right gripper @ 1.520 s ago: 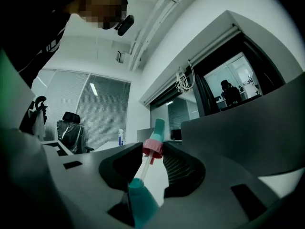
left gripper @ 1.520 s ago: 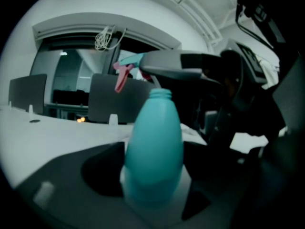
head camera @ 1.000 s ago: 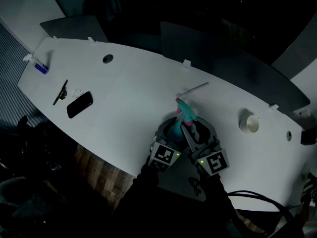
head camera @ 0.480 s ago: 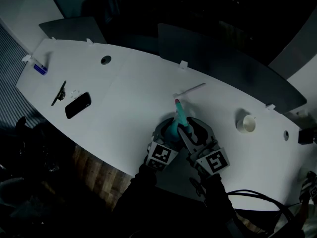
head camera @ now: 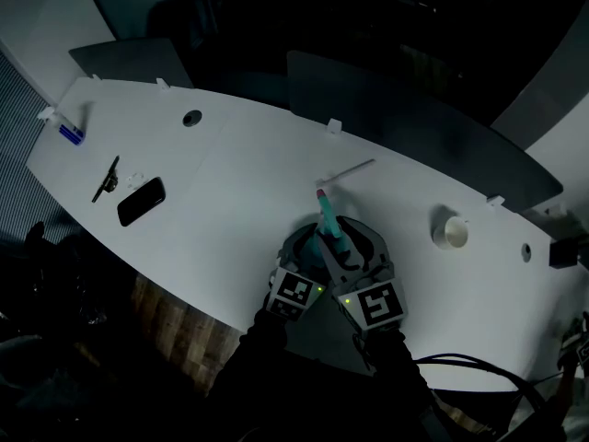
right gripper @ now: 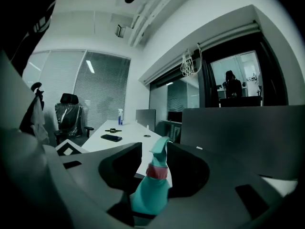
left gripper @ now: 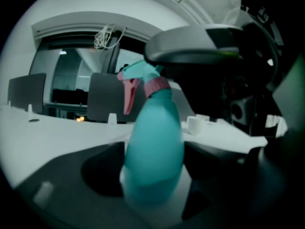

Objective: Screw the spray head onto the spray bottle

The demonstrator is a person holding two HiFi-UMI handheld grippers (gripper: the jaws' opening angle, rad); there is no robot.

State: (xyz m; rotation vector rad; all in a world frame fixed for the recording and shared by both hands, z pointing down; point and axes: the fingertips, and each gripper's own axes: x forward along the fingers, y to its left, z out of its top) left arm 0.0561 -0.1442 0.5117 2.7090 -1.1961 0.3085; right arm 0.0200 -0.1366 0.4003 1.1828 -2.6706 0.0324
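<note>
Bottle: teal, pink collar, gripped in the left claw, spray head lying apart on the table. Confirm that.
One thing is wrong: the spray head is not lying apart on the table; it sits on the bottle, above the pink collar, as the left gripper view shows. The rest holds: teal, gripped in the left claw.
</note>
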